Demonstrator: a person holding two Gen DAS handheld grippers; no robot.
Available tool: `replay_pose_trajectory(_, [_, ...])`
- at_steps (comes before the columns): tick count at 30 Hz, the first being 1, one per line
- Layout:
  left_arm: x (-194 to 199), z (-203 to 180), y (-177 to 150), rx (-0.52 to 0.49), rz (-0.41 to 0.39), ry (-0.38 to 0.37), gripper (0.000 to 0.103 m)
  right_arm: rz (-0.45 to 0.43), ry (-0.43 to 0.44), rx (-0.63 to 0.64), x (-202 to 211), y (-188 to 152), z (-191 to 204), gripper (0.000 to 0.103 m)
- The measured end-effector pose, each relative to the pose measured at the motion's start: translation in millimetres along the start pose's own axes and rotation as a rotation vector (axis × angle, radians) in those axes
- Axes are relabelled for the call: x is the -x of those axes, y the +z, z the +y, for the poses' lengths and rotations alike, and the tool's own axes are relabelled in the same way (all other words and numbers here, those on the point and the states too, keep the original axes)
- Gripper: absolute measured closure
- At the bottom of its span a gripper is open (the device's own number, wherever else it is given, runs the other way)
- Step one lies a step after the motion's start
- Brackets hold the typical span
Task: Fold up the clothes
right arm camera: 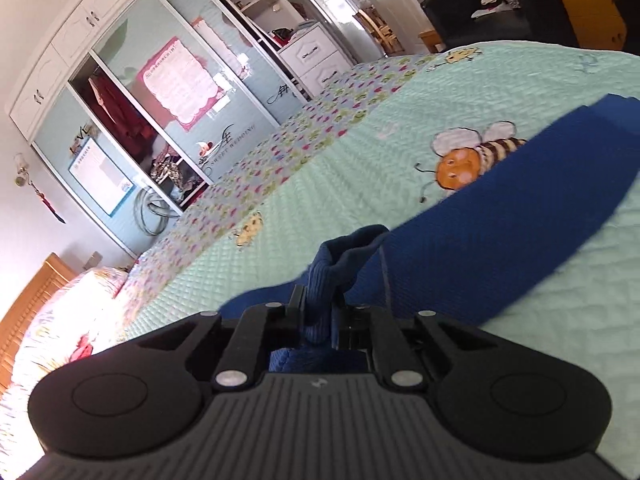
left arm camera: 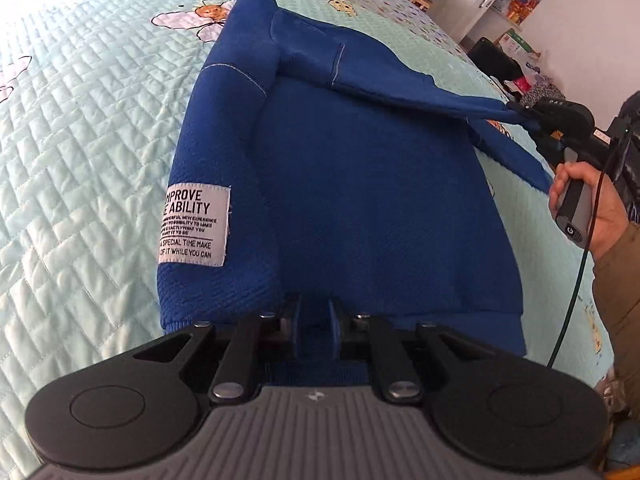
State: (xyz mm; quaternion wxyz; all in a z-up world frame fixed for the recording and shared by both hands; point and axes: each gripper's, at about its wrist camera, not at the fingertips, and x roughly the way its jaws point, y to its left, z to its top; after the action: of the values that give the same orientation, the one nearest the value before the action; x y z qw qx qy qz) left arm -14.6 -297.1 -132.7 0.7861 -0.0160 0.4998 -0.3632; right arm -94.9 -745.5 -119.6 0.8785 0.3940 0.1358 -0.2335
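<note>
Two grippers are closed on one blue sweatshirt (left arm camera: pixel 360 200) spread on the quilt (left arm camera: pixel 80 160): the left gripper (left arm camera: pixel 314 330) at the hem, bottom centre; the right gripper (left arm camera: pixel 524 114) on the cuff (right arm camera: pixel 320 280), far right. Soft, limp, light cloth is judged best pinched at ribbed edges.

- A bed (right arm camera: pixel 360 168) in a mint quilt is filling the room.
- A wardrobe (right arm camera: pixel 132 92) with glass doors is lining the wall.
- Daylight is glaring on a wooden headboard (right arm camera: pixel 28 300).

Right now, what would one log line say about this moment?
stage: folding blue sweatshirt on bed quilt | left tool: shut on hem | right tool: shut on sleeve cuff, lifted
</note>
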Motion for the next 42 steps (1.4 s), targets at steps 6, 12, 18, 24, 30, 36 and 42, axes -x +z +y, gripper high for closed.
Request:
replay_pose_trajectory(6, [-2,3,4,0.02,0.004,-0.015,0.086,-0.117,0.045,0.016,32,-19,8,0.092])
replay_pose_trajectory(12, [-3,1,5,0.01,0.005,-0.019,0.081,-0.122,0.018,0.085,53,-42,23,0.092])
replay_pose_trajectory(18, [-2,7,4,0.022,0.008,-0.027,0.08,-0.057,-0.139,-0.004,35,-49,-18,0.092])
replay_pose_trajectory(24, [-2,14,3,0.047,-0.003,-0.039,0.08,0.024,-0.211,-0.139,44,-58,-51,0.075])
replay_pose_trajectory(30, [3,40,2,0.188,-0.01,-0.146,0.079,0.103,-0.013,-0.202,85,-78,-40,0.054])
replay_pose_trajectory(36, [27,83,-1,0.381,-0.055,-0.353,0.062,0.542,0.501,-0.141,60,-140,45,0.041])
replay_pose_trajectory(42, [66,113,-3,0.456,-0.178,-0.458,0.048,0.812,0.536,-0.104,22,-212,99,0.041])
